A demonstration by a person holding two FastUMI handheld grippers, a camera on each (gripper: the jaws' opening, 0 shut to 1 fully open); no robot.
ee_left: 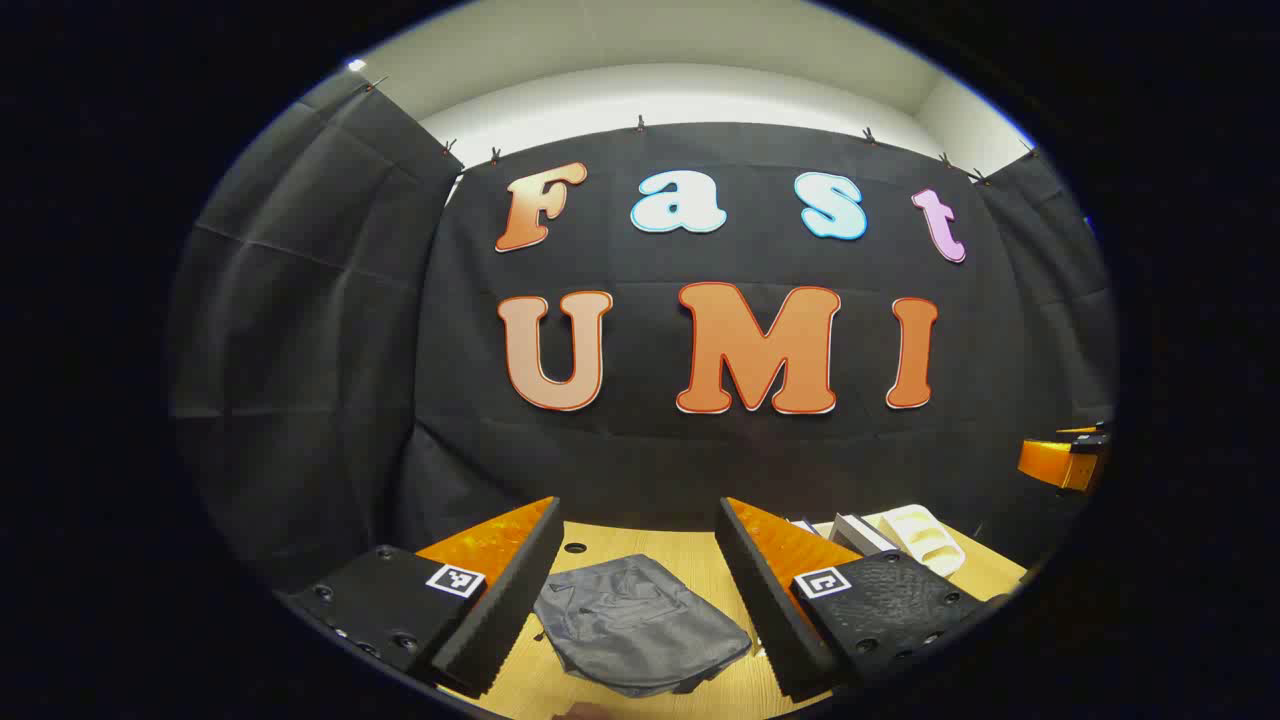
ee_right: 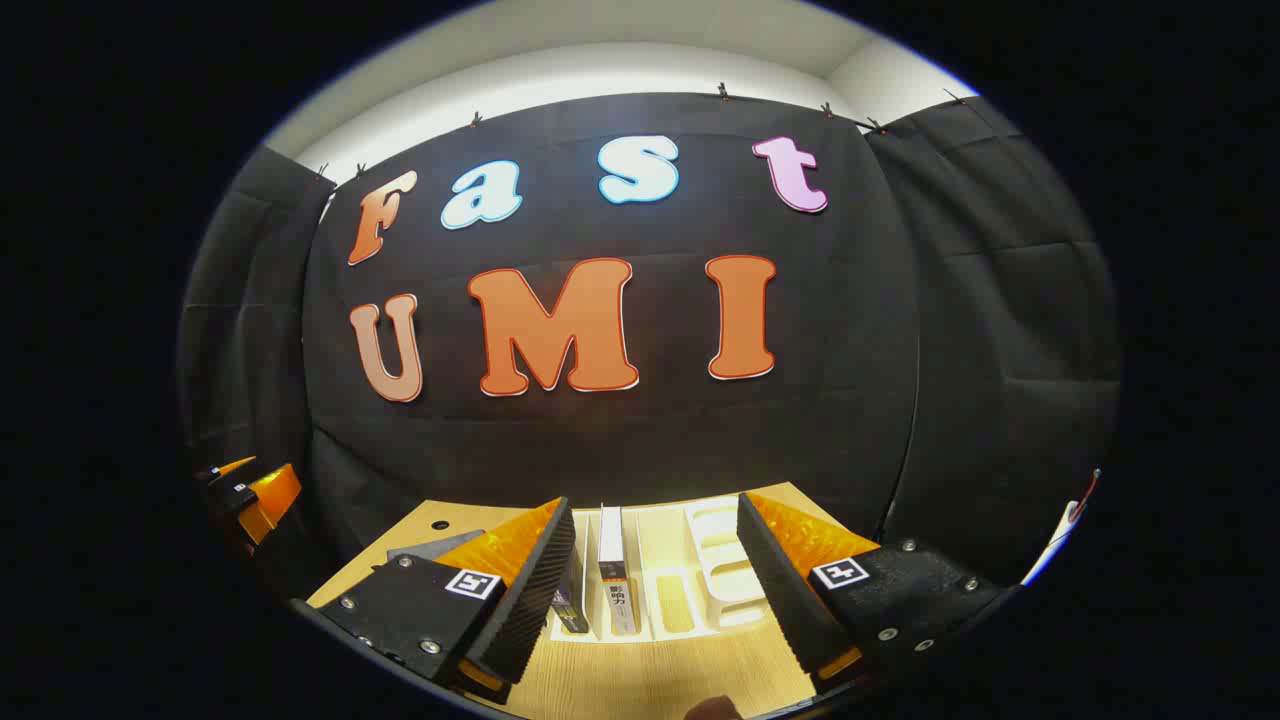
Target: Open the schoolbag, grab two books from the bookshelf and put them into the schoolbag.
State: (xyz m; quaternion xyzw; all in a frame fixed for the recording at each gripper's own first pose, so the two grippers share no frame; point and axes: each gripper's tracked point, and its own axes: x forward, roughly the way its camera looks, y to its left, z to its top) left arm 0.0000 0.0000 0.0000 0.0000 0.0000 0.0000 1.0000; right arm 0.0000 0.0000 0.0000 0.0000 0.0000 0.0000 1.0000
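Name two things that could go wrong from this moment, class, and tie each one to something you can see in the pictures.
1. The schoolbag lies flat and limp on the table, apparently still closed; it may drag or bunch rather than open when pulled.
2. The books stand close together in the white bookshelf; the right gripper, jaws open, might catch both or tip one against a divider.

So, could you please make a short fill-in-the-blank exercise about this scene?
1. The grey schoolbag lies flat on the wooden ____.
2. The left gripper hangs above the bag with its fingers ____.
3. In the white bookshelf, the books stand ____.
4. The right gripper holds ____.

Missing words: table; open; upright; nothing
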